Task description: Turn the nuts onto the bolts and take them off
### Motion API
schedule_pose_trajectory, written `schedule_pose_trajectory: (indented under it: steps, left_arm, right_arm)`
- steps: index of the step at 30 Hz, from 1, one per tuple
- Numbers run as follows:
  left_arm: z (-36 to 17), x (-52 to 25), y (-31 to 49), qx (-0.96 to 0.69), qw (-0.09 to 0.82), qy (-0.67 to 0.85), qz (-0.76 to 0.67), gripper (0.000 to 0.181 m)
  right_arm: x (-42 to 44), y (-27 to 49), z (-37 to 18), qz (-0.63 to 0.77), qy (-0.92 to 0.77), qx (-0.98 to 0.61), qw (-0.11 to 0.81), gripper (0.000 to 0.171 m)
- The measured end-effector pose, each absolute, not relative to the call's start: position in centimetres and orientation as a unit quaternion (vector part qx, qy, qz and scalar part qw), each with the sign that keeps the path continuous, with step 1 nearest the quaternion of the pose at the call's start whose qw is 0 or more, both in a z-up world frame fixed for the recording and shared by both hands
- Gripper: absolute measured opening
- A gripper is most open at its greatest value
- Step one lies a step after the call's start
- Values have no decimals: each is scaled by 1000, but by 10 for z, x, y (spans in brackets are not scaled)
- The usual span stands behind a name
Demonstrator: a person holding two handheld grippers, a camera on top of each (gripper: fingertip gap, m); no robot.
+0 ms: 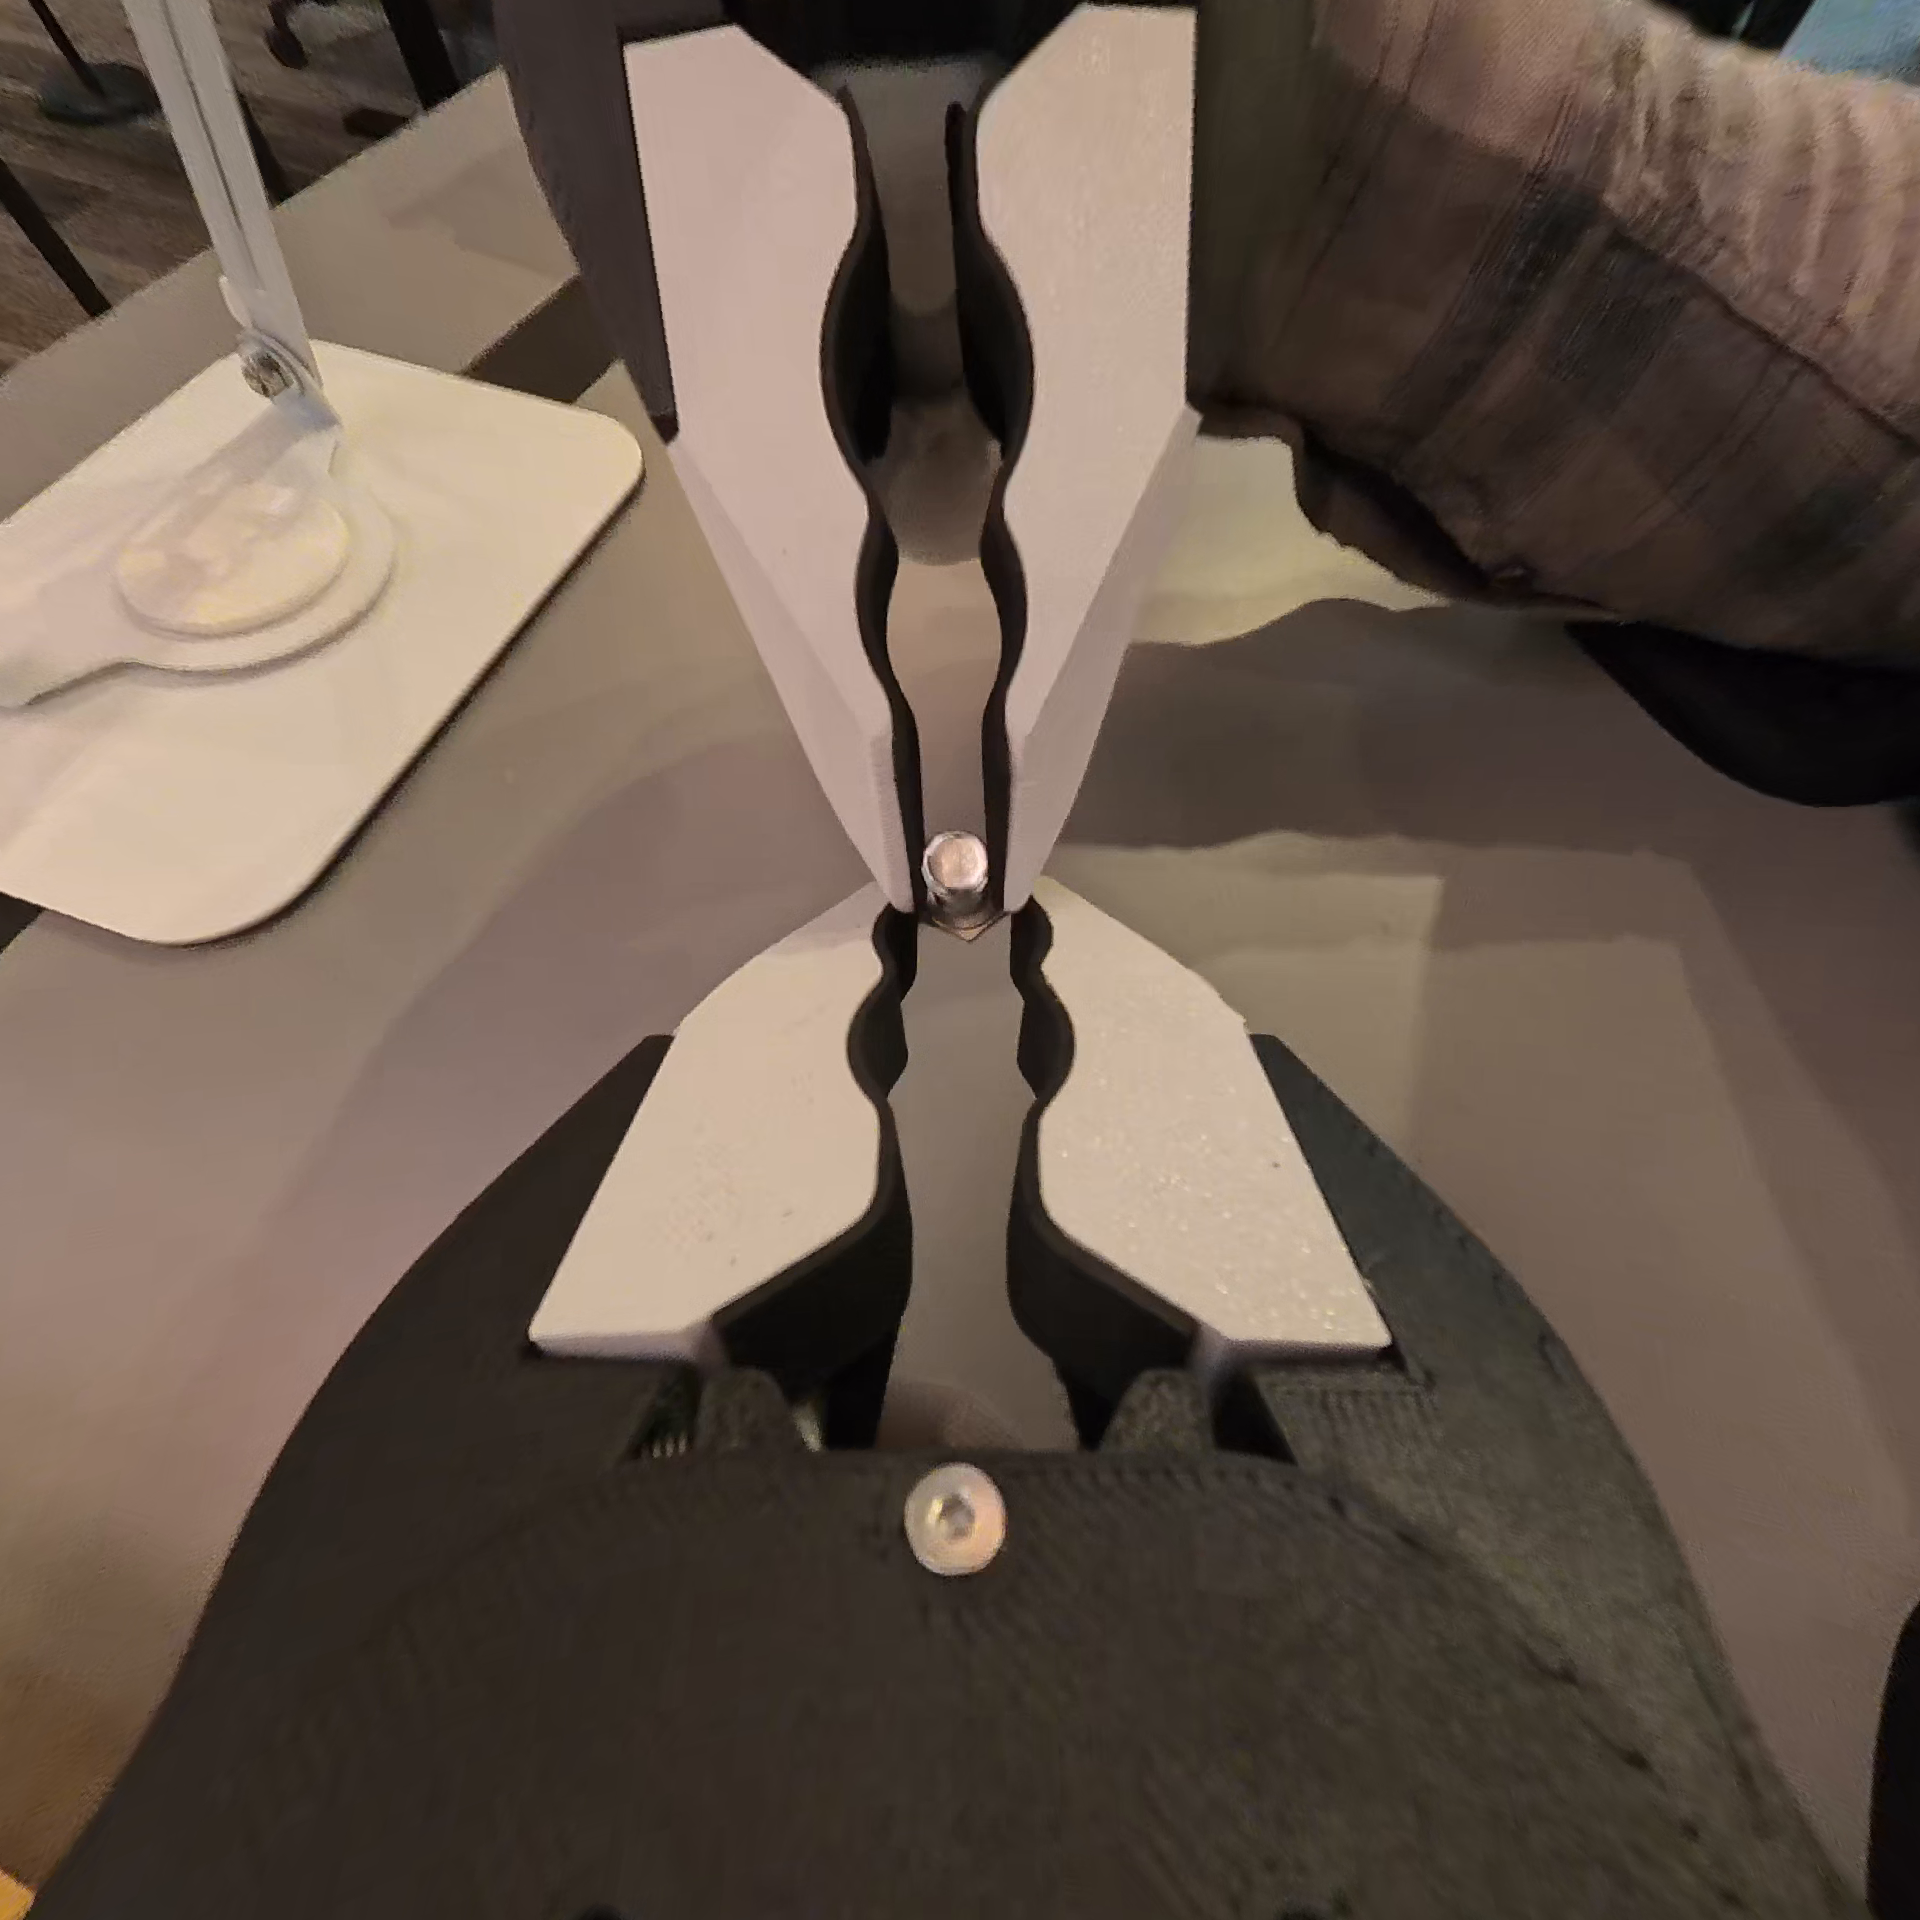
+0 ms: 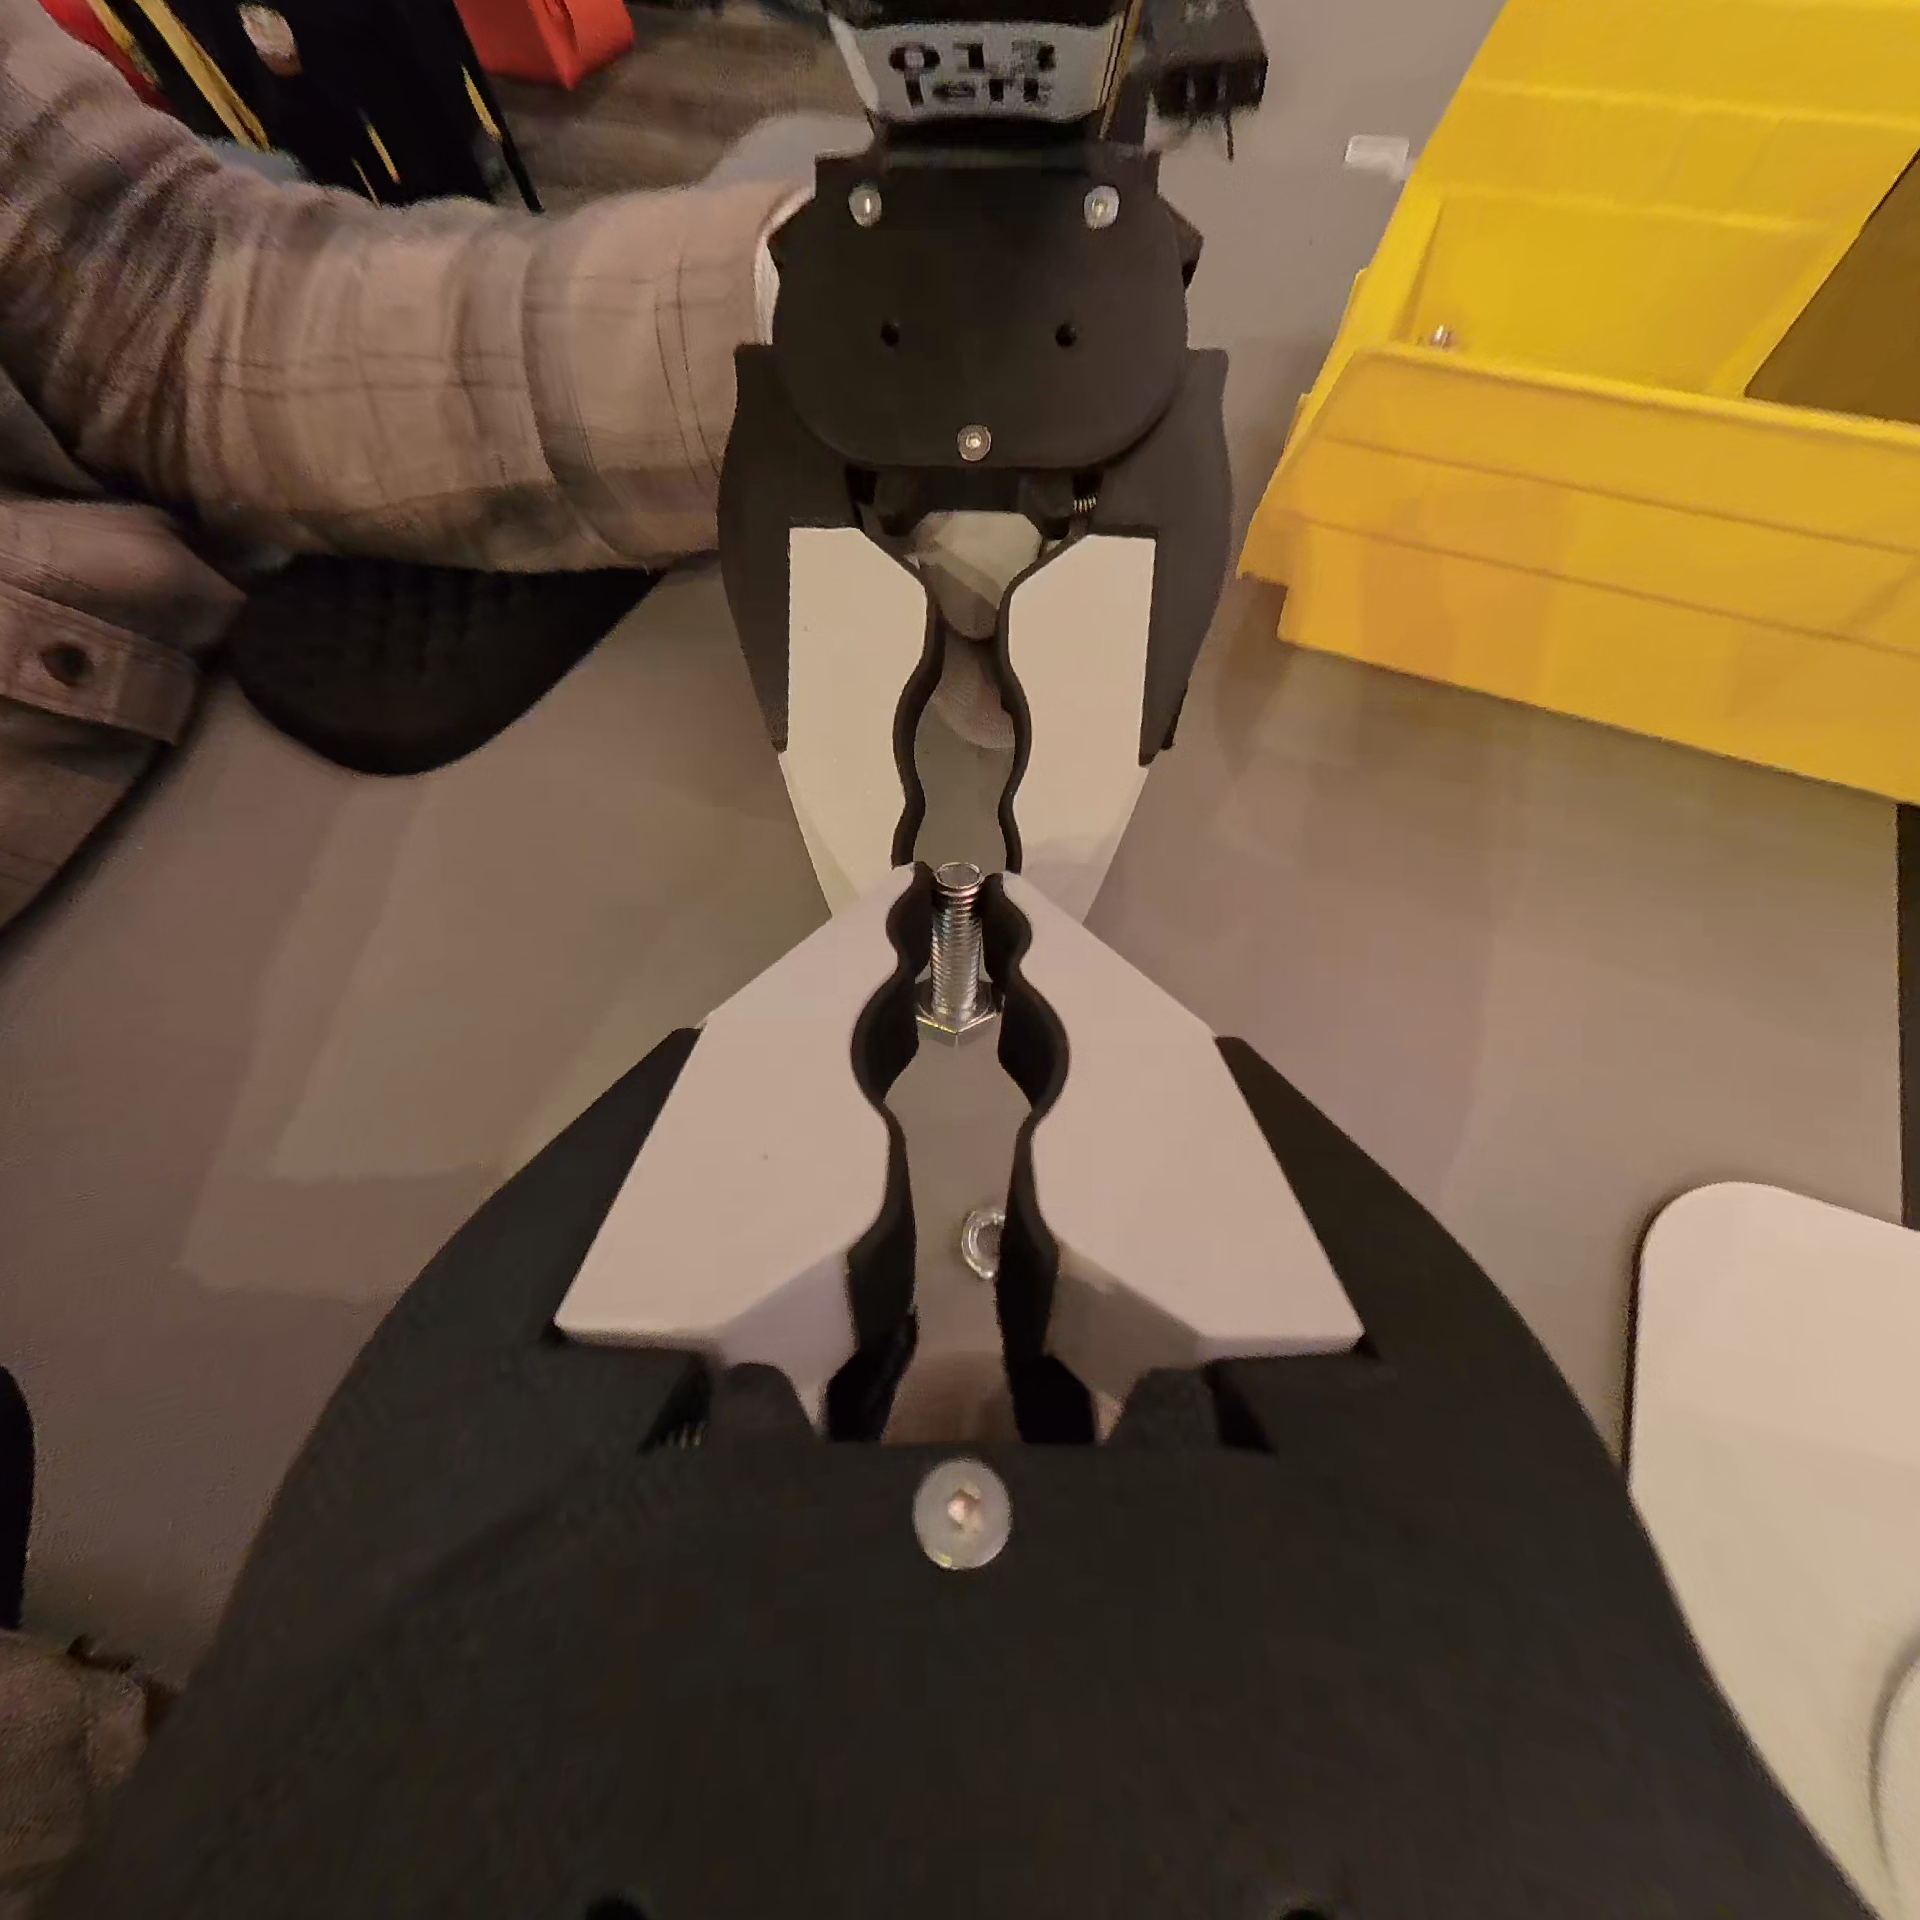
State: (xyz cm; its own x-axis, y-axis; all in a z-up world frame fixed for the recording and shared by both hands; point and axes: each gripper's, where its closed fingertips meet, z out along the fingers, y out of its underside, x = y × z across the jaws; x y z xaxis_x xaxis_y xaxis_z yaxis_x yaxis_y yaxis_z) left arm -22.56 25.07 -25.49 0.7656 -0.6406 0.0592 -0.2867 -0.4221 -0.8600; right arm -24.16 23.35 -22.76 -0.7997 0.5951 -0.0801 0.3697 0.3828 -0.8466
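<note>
Your two grippers meet tip to tip over the grey table [image 2: 416, 1039]. Your right gripper [image 2: 961, 904] is narrowed onto the bolt [image 2: 956, 961], clamping its threaded shank with the hex head toward you and the free end at 12 o'clock, pointing at your left gripper [image 1: 963, 925]. Seen from the left wrist, the bolt [image 1: 958, 868] shows end-on, pinched between the right gripper's [image 1: 958, 883] tips; a dark hex edge, apparently the nut [image 1: 961, 928], sits just below it at your left gripper's tips. Your left claw stands narrow, but whether its pads actually press that nut cannot be told, since the tips hide the contact. A second small metal piece [image 2: 979, 1242] lies on the table under your right gripper, half hidden by the right finger; its kind cannot be made out. Around the work: a yellow bin [image 2: 1610, 468] at 2 o'clock in the right wrist view, cut off by the frame; a white stand base [image 1: 260, 665] at 9 o'clock in the left wrist view; plaid sleeves [image 2: 364, 364] beside each opposing gripper, both blurred.
</note>
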Motion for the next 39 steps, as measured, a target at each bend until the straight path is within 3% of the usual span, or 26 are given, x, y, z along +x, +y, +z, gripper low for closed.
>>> schedule_pose_trajectory:
  steps: [2,6,8,14,17,21,25,28,39]
  left_arm:
    - [-244,-228,254,-811,482,270,-194,19]
    - [-217,-237,264,-781,548,230,-193,66]
    - [-203,-236,269,-762,580,215,-192,70]
    - [-178,-232,277,-729,632,196,-177,52]
    - [-175,-232,280,-731,637,197,-146,56]
    - [-170,-229,280,-722,648,195,-145,28]
    - [-172,-230,282,-726,645,194,-138,31]
    - [-171,-229,282,-723,649,196,-136,18]
    - [-169,-228,279,-716,652,201,-147,16]
  right_arm:
    - [-243,237,-216,504,-802,-292,129,7]
    - [-246,248,-179,584,-742,-281,169,7]
    - [-247,252,-163,618,-714,-273,185,7]
    - [-246,248,-141,647,-689,-250,210,7]
    - [-250,246,-141,636,-695,-248,225,7]
    - [-252,243,-131,649,-683,-239,236,7]
    - [-252,242,-129,654,-678,-237,237,7]
    - [-252,242,-130,651,-681,-237,237,7]
    - [-248,244,-128,644,-688,-238,237,7]
